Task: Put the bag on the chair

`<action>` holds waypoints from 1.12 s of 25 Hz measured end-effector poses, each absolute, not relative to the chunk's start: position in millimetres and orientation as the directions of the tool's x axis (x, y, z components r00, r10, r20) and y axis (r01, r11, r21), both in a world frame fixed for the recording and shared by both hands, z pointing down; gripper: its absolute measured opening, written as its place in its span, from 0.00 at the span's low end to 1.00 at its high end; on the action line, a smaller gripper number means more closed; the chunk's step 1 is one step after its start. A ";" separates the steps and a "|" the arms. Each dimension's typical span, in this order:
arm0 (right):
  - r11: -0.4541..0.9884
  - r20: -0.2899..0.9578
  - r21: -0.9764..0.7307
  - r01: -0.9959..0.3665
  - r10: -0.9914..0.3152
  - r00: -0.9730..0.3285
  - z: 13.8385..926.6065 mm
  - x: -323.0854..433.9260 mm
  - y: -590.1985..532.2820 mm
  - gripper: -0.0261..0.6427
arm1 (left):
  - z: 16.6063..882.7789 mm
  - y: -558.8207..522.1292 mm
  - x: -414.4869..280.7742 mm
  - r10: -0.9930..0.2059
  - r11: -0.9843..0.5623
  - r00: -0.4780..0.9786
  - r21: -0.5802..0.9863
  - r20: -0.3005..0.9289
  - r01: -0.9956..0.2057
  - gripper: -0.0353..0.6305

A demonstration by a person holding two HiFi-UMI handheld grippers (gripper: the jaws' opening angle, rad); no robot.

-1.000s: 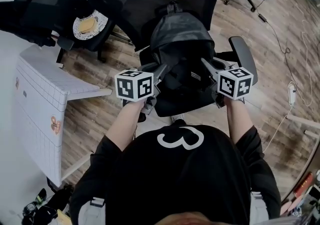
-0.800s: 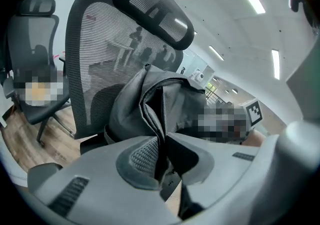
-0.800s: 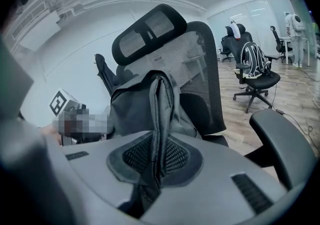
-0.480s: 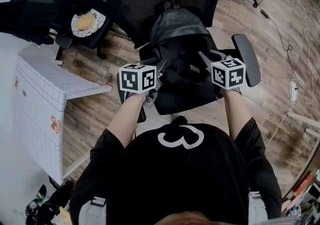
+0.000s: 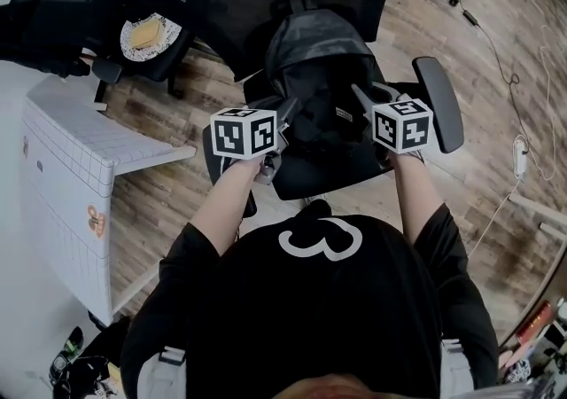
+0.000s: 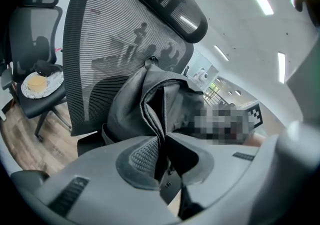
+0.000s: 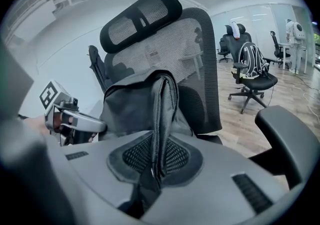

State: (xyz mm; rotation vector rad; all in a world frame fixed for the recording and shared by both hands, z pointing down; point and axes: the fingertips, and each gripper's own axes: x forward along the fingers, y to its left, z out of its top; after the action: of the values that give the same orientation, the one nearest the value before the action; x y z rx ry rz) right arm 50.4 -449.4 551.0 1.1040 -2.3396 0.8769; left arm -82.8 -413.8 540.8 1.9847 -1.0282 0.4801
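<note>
**Arm pose.** Both forearms (image 5: 223, 211) reach forward, roughly parallel. Each hand sits behind its marker cube (image 5: 244, 133). The left gripper (image 5: 288, 112) and right gripper (image 5: 358, 94) slope forward and down, converging slightly.

**Grip.** The left gripper's jaws are clamped on a dark fold at the side of the bag (image 5: 319, 56). The right gripper's jaws are closed on the bag's zipped edge, which runs up between the pads.

**Bag.** It stands upright directly ahead of and between the two grippers. It is above the seat of the chair (image 5: 440, 105) and against the mesh backrest. Whether its base rests on the seat cannot be told.

**Writing.**
- A small label (image 5: 344, 113) on the bag, between the gripper tips, is too small to read.
- A tag (image 6: 166, 185) at the left jaws is also too small to read.
- The cubes bear black-and-white square codes.
- The person's black shirt (image 5: 266, 326) carries a white figure (image 5: 321, 242) resembling a 3.
</note>
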 end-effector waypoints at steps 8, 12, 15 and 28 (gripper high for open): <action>0.462 0.565 -0.363 -0.809 -0.582 -0.586 564.1 49.5 -454.3 0.12 | 553.1 -419.5 -81.4 -0.514 -0.329 0.600 0.505 0.614 -0.798 0.14; 0.433 0.554 -0.417 -0.799 -0.577 -0.601 565.2 49.0 -452.0 0.11 | 557.5 -418.0 -81.5 -0.519 -0.341 0.602 0.500 0.606 -0.796 0.14; 0.412 0.540 -0.449 -0.793 -0.582 -0.608 563.5 49.9 -450.1 0.12 | 561.6 -415.7 -80.1 -0.514 -0.333 0.600 0.502 0.614 -0.798 0.14; 0.413 0.536 -0.413 -0.811 -0.610 -0.584 549.3 75.2 -434.5 0.32 | 557.0 -402.3 -82.8 -0.563 -0.267 0.555 0.501 0.612 -0.823 0.33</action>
State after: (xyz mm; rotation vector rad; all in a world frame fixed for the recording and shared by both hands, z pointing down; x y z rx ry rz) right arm 75.2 -434.5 549.3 1.2328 -2.3711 0.9449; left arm -82.8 -402.3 557.0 1.9626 -1.1185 0.3982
